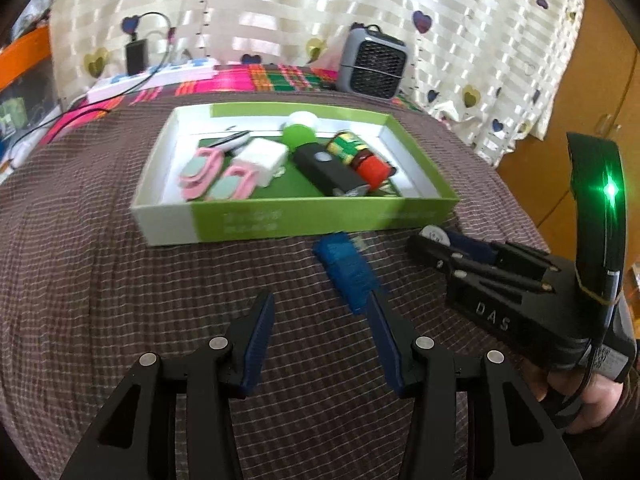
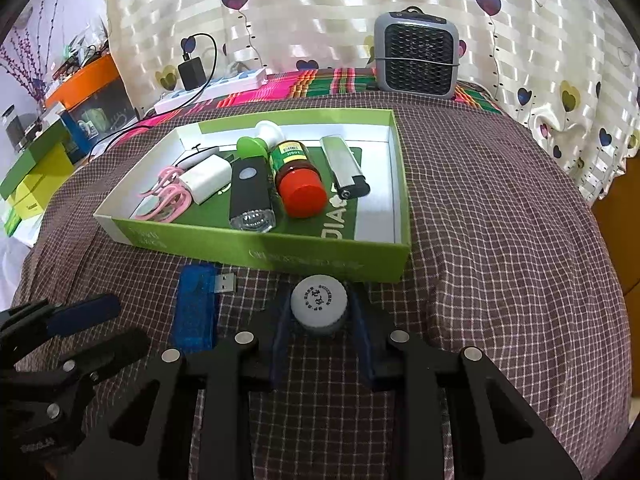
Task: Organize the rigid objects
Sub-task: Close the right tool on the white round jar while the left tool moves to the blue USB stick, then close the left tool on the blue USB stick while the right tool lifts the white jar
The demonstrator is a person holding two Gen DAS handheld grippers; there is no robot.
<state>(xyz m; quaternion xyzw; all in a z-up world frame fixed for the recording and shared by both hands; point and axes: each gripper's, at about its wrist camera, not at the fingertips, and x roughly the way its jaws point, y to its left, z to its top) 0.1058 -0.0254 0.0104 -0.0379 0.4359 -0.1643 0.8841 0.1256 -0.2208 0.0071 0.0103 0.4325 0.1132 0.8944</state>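
**Colours on the checked cloth**

Brown cloth with thin white checks (image 2: 500,240). Shallow green cardboard box, white inside (image 2: 280,252). Clear blue plastic stick with silver plug (image 2: 196,312). Small bottle with white round cap, dark print (image 2: 318,300). Red-capped bottle with green label (image 2: 296,176). Cream striped curtain with purple hearts (image 2: 320,8).

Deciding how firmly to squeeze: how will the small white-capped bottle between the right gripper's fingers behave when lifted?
The white-capped bottle looks rigid and probably light. Its round sides may slip or twist between the right gripper pads. Released on its side, it would likely roll.
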